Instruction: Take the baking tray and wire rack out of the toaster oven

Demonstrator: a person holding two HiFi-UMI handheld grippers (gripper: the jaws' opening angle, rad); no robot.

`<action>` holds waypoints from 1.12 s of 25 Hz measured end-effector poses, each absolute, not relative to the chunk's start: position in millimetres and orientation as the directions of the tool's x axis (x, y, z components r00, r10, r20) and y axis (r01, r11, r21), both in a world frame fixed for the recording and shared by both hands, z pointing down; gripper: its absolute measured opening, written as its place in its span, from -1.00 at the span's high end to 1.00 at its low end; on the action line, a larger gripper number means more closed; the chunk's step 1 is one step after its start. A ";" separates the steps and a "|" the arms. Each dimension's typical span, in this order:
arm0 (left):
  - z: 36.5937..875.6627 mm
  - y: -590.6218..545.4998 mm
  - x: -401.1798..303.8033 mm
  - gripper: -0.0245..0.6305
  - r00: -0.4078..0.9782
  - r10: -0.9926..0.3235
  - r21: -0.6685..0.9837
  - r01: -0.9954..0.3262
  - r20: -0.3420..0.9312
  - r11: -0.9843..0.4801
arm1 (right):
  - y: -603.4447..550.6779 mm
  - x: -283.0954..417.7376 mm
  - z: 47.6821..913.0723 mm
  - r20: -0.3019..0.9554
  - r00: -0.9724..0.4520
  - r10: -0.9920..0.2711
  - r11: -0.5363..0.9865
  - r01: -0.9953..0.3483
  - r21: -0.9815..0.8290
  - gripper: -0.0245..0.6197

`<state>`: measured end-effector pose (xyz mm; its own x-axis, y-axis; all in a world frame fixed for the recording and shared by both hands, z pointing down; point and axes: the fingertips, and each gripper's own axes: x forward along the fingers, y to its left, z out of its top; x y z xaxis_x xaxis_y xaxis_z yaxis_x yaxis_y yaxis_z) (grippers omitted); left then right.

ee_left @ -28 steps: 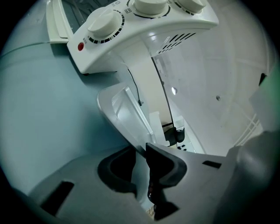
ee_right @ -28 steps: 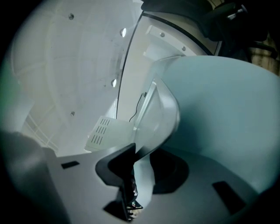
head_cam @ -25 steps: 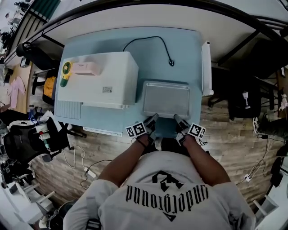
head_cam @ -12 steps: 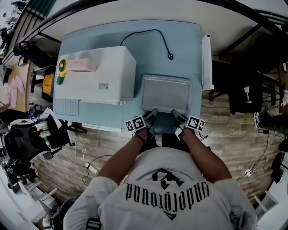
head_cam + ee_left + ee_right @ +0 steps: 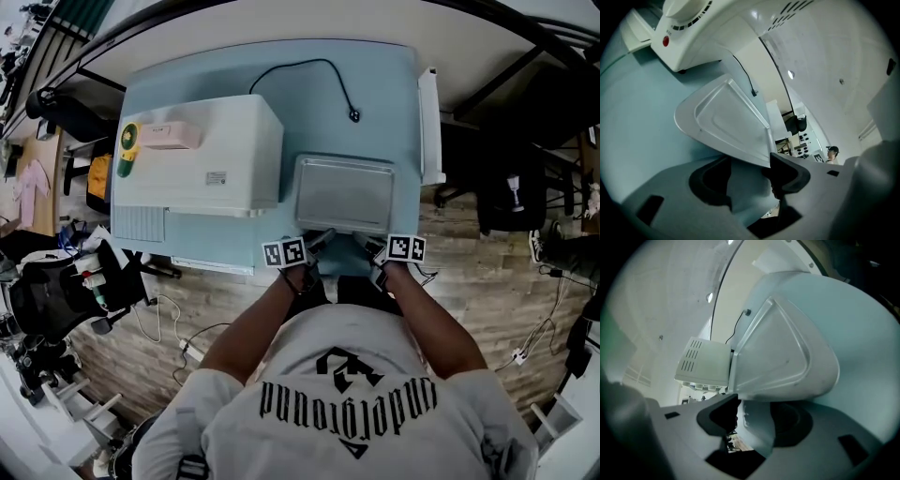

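- A white box-shaped toaster oven (image 5: 202, 155) stands on the left half of the light-blue bench (image 5: 394, 103). In the left gripper view, its dial end (image 5: 689, 18) shows at the upper left.
- A yellow-and-green object (image 5: 129, 148) and a flat pink object (image 5: 171, 139) lie on the oven's top, towards its left end.
- The left claw (image 5: 316, 242) is at the bench's near edge and points at the left part of the tray's near rim. Its jaws stand spread and have just been opening. In the left gripper view, the claw (image 5: 745, 171) has the tray's rim crossing the gap at the jaw tips, and neither pad is closed on it.
- The grey rectangular metal baking tray (image 5: 345, 195) lies flat on the bench, outside the oven and just beside its right wall. Its near rim is close to the bench's near edge.
- The right claw (image 5: 368, 244) points at the right part of the same rim. Its jaws are likewise spread and have just been opening. In the right gripper view, the claw (image 5: 754, 413) has the tray (image 5: 783, 357) reaching to the jaw tips, unpinched.
- A black power cable (image 5: 309, 67) curves across the far part of the bench, behind the tray.
- A narrow white strip (image 5: 430, 127) runs along the bench's right edge.
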<state>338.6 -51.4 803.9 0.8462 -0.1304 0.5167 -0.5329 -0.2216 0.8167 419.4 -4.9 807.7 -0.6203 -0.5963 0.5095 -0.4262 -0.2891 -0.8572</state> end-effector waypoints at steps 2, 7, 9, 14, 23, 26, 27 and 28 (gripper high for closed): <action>805.0 -47.1 337.1 0.09 0.833 -0.099 0.795 -0.550 0.545 -0.256 | 0.0 416.6 808.2 0.533 -0.637 -0.557 -0.279 -0.460 -0.843 0.27; 805.0 -37.8 332.6 0.07 0.810 -0.051 0.760 -0.568 0.584 -0.314 | 9.5 410.8 807.5 0.589 -0.646 -0.485 -0.248 -0.545 -0.801 0.20; 803.0 -34.9 329.4 0.07 0.807 -0.040 0.755 -0.568 0.589 -0.327 | 13.8 408.0 807.4 0.607 -0.643 -0.467 -0.236 -0.571 -0.786 0.17; 785.3 -32.9 323.4 0.07 0.818 -0.015 0.751 -0.535 0.574 -0.387 | 17.3 402.0 796.8 0.642 -0.612 -0.462 -0.170 -0.650 -0.741 0.17; 730.8 -40.5 310.9 0.09 0.841 -0.019 0.650 -0.432 0.540 -0.625 | 5.0 387.0 745.6 0.660 -0.493 -0.567 0.060 -0.824 -0.564 0.24; 705.3 -43.5 304.3 0.13 0.861 -0.027 0.595 -0.373 0.507 -0.712 | -3.6 378.0 715.0 0.635 -0.441 -0.634 0.139 -0.873 -0.468 0.29; 696.7 -43.6 302.1 0.17 0.870 -0.024 0.579 -0.348 0.493 -0.737 | -6.4 374.1 704.1 0.622 -0.429 -0.654 0.163 -0.884 -0.438 0.31; 688.0 -43.9 299.9 0.21 0.878 -0.020 0.564 -0.324 0.478 -0.760 | -9.1 369.6 693.3 0.608 -0.421 -0.673 0.187 -0.893 -0.410 0.33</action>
<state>299.9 -43.9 688.0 0.8784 -0.0201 0.4775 -0.3238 -0.7599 0.5637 369.6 -9.1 693.3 -0.4206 -0.6731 0.6083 -0.8926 0.1872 -0.4101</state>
